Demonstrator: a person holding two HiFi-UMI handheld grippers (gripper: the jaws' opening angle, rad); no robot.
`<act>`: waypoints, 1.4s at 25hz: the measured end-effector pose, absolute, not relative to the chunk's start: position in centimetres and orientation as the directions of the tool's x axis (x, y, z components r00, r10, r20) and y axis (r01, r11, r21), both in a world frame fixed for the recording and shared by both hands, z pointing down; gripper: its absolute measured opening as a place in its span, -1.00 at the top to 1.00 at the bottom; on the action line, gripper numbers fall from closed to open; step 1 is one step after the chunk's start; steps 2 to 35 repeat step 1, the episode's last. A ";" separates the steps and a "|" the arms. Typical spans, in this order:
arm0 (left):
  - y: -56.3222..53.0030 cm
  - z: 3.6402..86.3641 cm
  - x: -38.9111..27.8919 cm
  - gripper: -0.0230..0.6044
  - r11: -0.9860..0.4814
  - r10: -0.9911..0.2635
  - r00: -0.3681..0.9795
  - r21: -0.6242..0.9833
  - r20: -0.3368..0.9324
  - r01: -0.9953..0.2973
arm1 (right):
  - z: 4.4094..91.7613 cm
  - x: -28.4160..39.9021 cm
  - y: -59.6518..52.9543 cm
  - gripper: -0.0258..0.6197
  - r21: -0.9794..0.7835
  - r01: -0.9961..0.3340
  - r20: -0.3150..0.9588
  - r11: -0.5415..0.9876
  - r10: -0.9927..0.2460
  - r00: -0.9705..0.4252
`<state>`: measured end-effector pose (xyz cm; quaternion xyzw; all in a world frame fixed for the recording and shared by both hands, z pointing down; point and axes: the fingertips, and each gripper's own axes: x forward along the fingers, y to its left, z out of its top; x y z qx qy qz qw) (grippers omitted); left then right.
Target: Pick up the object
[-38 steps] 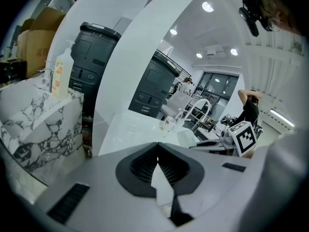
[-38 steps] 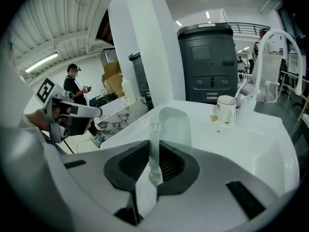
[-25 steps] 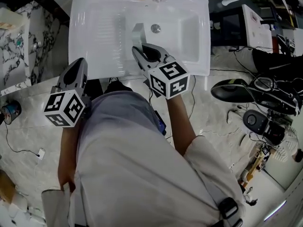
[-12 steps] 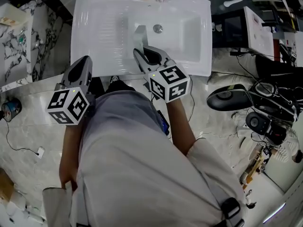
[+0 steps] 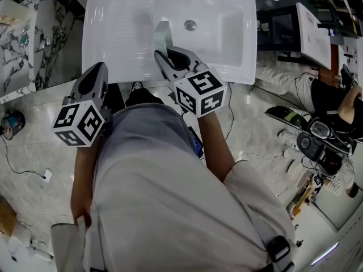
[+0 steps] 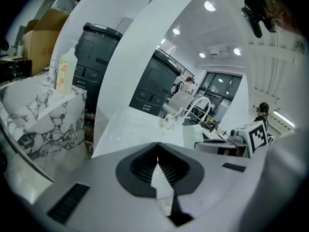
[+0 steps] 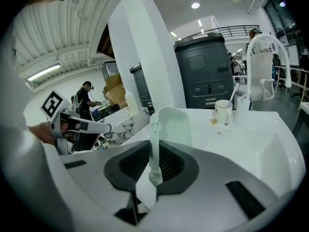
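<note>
A pale, translucent green-white plastic piece [image 5: 162, 35] stands upright over the white sink [image 5: 113, 38]. My right gripper [image 5: 169, 58] is shut on its lower edge. In the right gripper view the piece [image 7: 174, 124] rises from between the dark pads [image 7: 169, 166], with the right gripper [image 7: 153, 164] clamped on its thin rim. My left gripper [image 5: 92, 83] hovers at the sink's near left edge, apart from the piece. In the left gripper view the left gripper [image 6: 157, 151] is shut, its pads meeting with nothing between them.
The sink drain [image 5: 190, 24] lies just beyond the held piece. A mug with a toothbrush [image 7: 223, 111] stands at the back rim beside a curved white faucet [image 7: 265, 52]. A marble counter [image 5: 17, 44] flanks the left. Cables and gear [image 5: 317, 146] litter the floor on the right.
The right gripper keeps its hold on the plastic piece and has hardly shifted. The left gripper stays shut. The head view has drifted, so the sink sits slightly higher.
</note>
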<state>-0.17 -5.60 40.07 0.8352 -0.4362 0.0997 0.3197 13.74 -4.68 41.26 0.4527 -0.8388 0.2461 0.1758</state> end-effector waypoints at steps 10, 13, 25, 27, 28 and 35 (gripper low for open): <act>-5.5 40.1 -0.1 0.91 -0.417 -0.663 0.601 0.447 0.446 -0.791 | 41.3 13.7 -4.7 0.75 -0.254 -0.845 0.516 0.470 -0.673 -0.530; -5.5 40.1 -0.1 0.91 -0.417 -0.663 0.601 0.447 0.446 -0.791 | 41.3 13.7 -4.7 0.75 -0.254 -0.845 0.516 0.470 -0.673 -0.530; -5.5 40.1 -0.1 0.91 -0.417 -0.663 0.601 0.447 0.446 -0.791 | 41.3 13.7 -4.7 0.75 -0.254 -0.845 0.516 0.470 -0.673 -0.530; -5.5 40.1 -0.1 0.91 -0.417 -0.663 0.601 0.447 0.446 -0.791 | 41.3 13.7 -4.7 0.75 -0.254 -0.845 0.516 0.470 -0.673 -0.530; -5.5 40.1 -0.1 0.91 -0.417 -0.663 0.601 0.447 0.446 -0.791 | 41.3 13.7 -4.7 0.75 -0.254 -0.845 0.516 0.470 -0.673 -0.530; -5.5 40.1 -0.1 0.91 -0.417 -0.663 0.601 0.447 0.446 -0.791 | 41.3 13.7 -4.7 0.75 -0.254 -0.845 0.516 0.470 -0.673 -0.530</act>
